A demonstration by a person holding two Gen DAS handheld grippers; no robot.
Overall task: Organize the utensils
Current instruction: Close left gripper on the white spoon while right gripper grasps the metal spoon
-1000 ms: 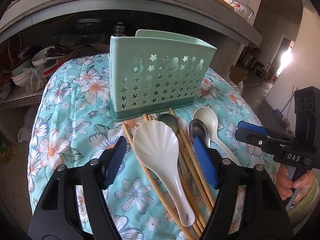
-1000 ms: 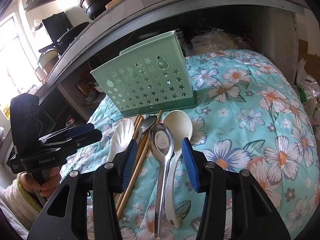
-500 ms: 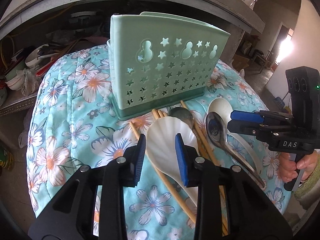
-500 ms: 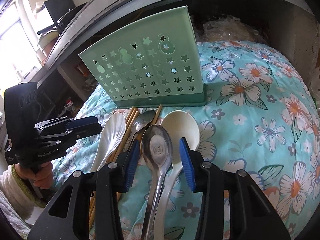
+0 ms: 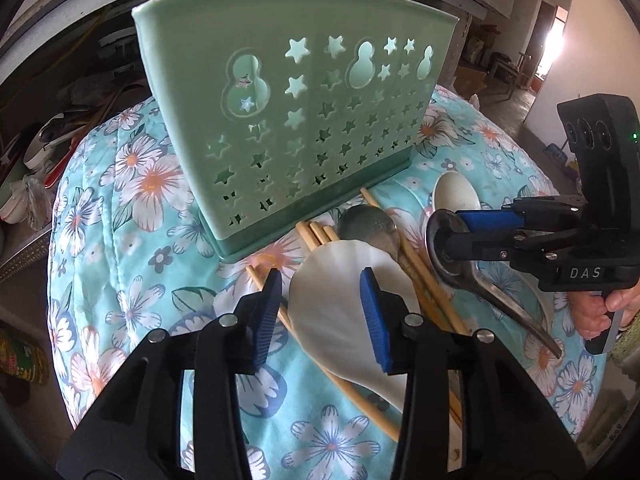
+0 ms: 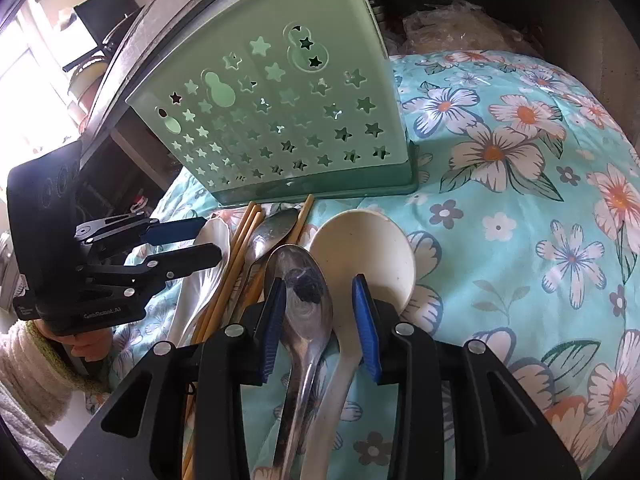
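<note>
Utensils laid before the green caddy (image 5: 296, 112)

The shell-shaped white spoon (image 5: 340, 304) is straddled by the opening left gripper (image 5: 324, 312); the steel spoon (image 6: 304, 304) is straddled, untouched, by the closing right gripper (image 6: 318, 320).

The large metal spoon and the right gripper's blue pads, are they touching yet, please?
Apart. The right wrist view shows the metal spoon lying between the closing right gripper pads, cloth visible either side.

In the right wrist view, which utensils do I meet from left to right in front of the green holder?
White shell-shaped spoon → bamboo chopsticks → small metal spoon → large metal spoon → cream plastic spoon.
</note>
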